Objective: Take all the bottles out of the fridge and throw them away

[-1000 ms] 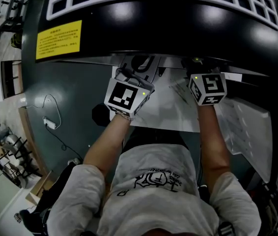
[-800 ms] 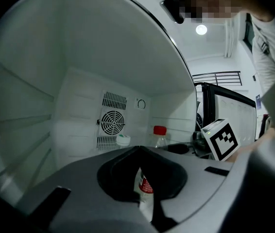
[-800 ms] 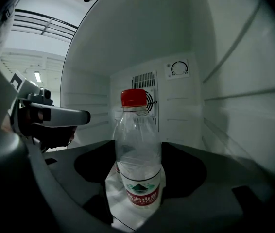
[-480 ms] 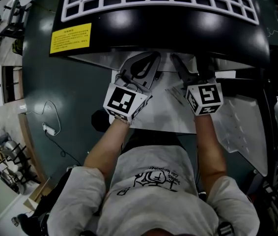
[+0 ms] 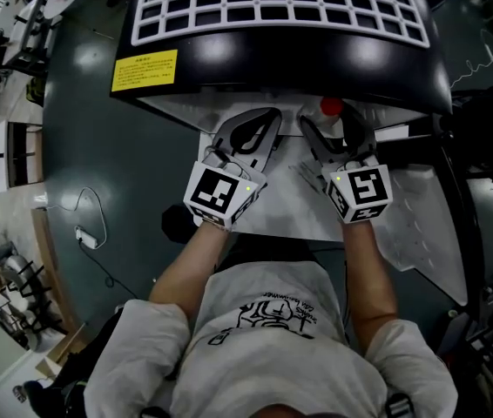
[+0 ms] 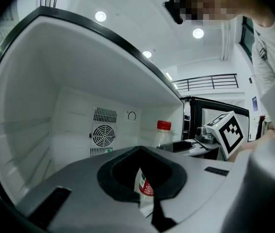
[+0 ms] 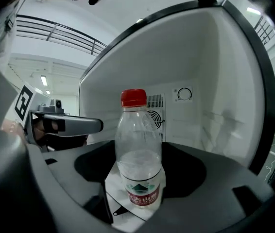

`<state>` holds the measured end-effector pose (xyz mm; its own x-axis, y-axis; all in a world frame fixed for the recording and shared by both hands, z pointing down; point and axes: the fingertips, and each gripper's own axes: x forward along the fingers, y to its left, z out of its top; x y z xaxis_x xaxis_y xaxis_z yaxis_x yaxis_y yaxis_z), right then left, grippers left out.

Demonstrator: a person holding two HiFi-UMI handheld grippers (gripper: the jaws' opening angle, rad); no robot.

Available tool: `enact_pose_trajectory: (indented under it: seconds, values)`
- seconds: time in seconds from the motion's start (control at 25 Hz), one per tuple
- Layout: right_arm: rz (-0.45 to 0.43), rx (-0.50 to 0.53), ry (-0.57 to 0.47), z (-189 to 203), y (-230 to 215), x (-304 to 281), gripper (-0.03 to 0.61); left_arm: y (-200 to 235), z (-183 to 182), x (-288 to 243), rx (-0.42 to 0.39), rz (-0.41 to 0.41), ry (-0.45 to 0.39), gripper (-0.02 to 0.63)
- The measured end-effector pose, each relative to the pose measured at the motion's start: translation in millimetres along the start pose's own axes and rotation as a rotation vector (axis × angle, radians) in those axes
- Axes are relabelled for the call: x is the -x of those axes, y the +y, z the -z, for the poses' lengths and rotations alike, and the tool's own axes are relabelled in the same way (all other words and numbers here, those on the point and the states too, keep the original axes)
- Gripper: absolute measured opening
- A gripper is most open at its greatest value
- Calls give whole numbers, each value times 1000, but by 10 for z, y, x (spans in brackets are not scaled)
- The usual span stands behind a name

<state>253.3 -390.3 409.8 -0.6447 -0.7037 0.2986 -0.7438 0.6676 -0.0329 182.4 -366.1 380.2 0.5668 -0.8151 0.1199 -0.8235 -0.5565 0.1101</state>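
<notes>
A clear plastic bottle (image 7: 138, 154) with a red cap (image 5: 331, 107) and a red label stands upright between the jaws of my right gripper (image 7: 137, 200), which is shut on it at the mouth of the small white-lined fridge (image 7: 210, 81). In the head view my right gripper (image 5: 332, 122) is just under the fridge's black top (image 5: 281, 55). To its left, my left gripper (image 5: 269, 117) is shut, its curved fingers meeting at the tips with nothing held. The left gripper view shows the same bottle (image 6: 163, 135) beyond its own shut gripper (image 6: 140, 148).
The fridge's open door (image 5: 429, 225) juts out at the right. A yellow warning label (image 5: 145, 70) sits on the fridge top, with a white grille (image 5: 281, 3) behind. A cable and plug (image 5: 85, 229) lie on the dark floor at left. A fan vent (image 6: 102, 135) marks the back wall.
Both grippers have drawn back from under the fridge top towards me, so their fingers now show in full. The bottle's red cap has come into view between the right gripper's fingers.
</notes>
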Motion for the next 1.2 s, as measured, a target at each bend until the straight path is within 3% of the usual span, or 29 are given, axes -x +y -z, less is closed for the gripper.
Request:
enact_pose_trajectory:
  seconds: [1.2]
  values:
    - [-82, 7, -36, -862, 523, 1049, 305, -608, -825, 607, -8, 20, -47, 12]
